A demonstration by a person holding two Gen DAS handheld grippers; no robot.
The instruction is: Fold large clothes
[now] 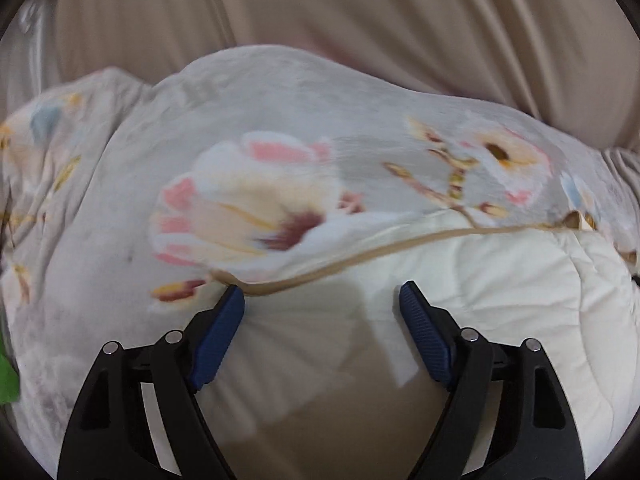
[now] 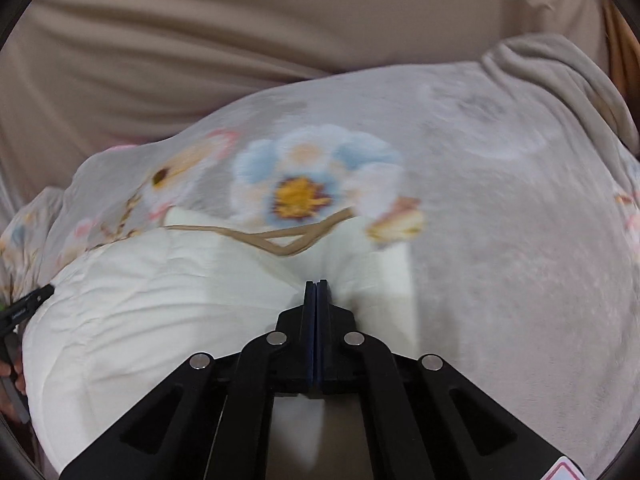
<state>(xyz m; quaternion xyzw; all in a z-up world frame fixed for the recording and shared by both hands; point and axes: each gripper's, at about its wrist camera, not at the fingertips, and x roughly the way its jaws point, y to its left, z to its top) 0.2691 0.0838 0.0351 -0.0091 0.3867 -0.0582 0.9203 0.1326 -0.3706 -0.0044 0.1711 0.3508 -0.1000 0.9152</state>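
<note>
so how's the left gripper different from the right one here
The left gripper is open, its blue pads spread wide with cream quilt lining between them; the right gripper is shut, pads pressed together. The left grips nothing, though one fingertip touches the tan edge trim; the right looks pinched on the cream lining. Both are black with blue pads, over the same floral quilt.

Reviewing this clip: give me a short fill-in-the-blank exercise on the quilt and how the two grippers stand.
1. The left gripper has its jaws ____ over the quilt.
2. The right gripper has its jaws ____.
3. The quilt's white side is edged with a ____ trim.
4. The large flower ahead of the right gripper has pale ____ petals.

Missing words: open; shut; tan; blue
</note>
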